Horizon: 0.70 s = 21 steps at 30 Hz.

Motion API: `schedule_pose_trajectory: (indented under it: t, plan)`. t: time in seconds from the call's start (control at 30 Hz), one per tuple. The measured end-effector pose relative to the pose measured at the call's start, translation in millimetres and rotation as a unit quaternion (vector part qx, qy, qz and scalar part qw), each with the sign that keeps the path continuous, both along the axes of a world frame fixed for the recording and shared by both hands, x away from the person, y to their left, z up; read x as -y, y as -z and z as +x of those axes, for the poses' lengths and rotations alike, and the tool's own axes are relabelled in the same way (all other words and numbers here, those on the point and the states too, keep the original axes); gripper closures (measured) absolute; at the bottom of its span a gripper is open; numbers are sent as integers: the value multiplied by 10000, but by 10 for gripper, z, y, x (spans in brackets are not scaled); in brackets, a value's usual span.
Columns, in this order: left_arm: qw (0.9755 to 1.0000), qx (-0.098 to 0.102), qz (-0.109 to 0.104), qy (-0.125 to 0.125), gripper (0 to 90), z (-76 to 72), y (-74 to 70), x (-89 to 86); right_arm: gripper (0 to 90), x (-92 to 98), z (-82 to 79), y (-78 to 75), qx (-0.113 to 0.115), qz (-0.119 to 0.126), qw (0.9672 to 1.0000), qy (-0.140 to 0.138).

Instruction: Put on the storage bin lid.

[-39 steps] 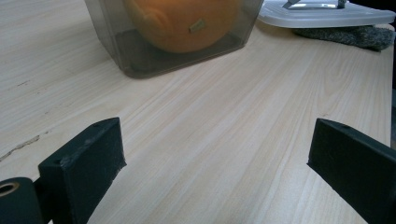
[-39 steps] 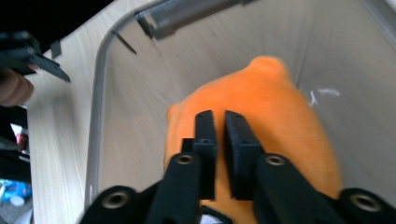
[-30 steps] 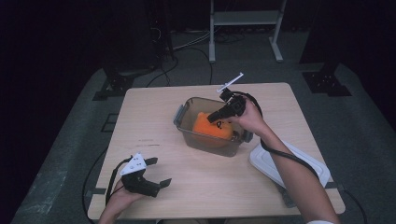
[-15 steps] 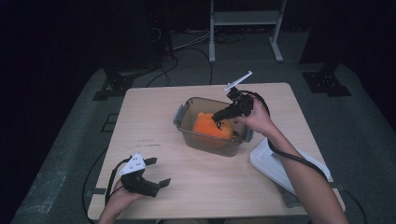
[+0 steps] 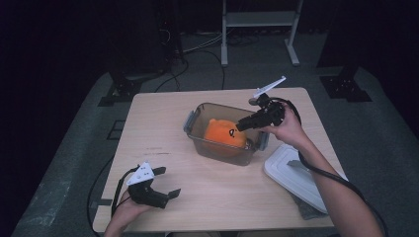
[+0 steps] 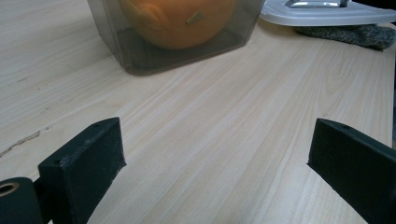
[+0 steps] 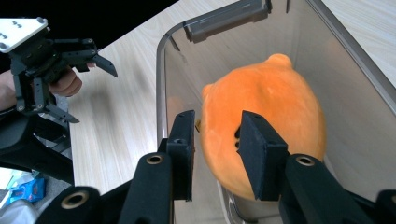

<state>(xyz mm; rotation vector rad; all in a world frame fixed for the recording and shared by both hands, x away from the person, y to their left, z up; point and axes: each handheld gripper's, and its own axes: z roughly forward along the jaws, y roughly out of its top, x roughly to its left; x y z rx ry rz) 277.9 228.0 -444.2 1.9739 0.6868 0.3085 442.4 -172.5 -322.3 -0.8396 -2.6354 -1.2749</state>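
Right gripper view: the right gripper [image 7: 215, 154] hangs over the open box with its two black fingers [image 7: 183, 151] parted by a narrow gap and nothing pressed between them; they have just been opening, and the round orange plush toy [image 7: 275, 116] lies released below and beyond them. That toy rests on the floor of the clear smoky plastic box with grey latch handles [image 5: 197, 114], which stands near the middle of the pale wooden table [image 5: 163, 123]. In the high view the right gripper [image 5: 245, 124] sits above the box's right-hand rim, just over the toy [image 5: 225, 133]. The left gripper [image 5: 168, 193] rests near the table's front left corner, well apart from the box, its fingers [image 6: 91, 158] spread wide and empty. A white rectangular plastic lid [image 5: 296, 173] lies on a grey cloth [image 5: 309, 208] at the right edge of the table. Judged risks: the fingers stand close to the plush, so a withdrawal along a low path could snag the fabric and drag the toy up or tip it against the wall; the trailing cable or hand could catch the rim and shift the unheld box; the lid, overhanging the table's edge, could be knocked off by the forearm.
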Motion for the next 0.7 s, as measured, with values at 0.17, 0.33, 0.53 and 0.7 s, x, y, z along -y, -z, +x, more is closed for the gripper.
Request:
schedule_pose_trajectory:
  t: [0.17, 0.33, 0.53, 0.7]
  plan:
    - [10000, -3, -1, -5, 28, -1, 1, 2, 623, 126, -87, -6, 27, 40, 10000, 56]
    - [10000, -14, 7, -8, 28, -1, 7, 4, 583, 236, -161, -25, 76, 72, 9999, 95]
    - [10000, -21, 16, -4, 28, -1, 10, 5, 550, 336, -223, -75, 146, 189, 9996, 139]
    - [10000, -21, -13, -33, 28, -3, 9, -7, 510, 408, -282, -96, 222, 198, 9994, 200]
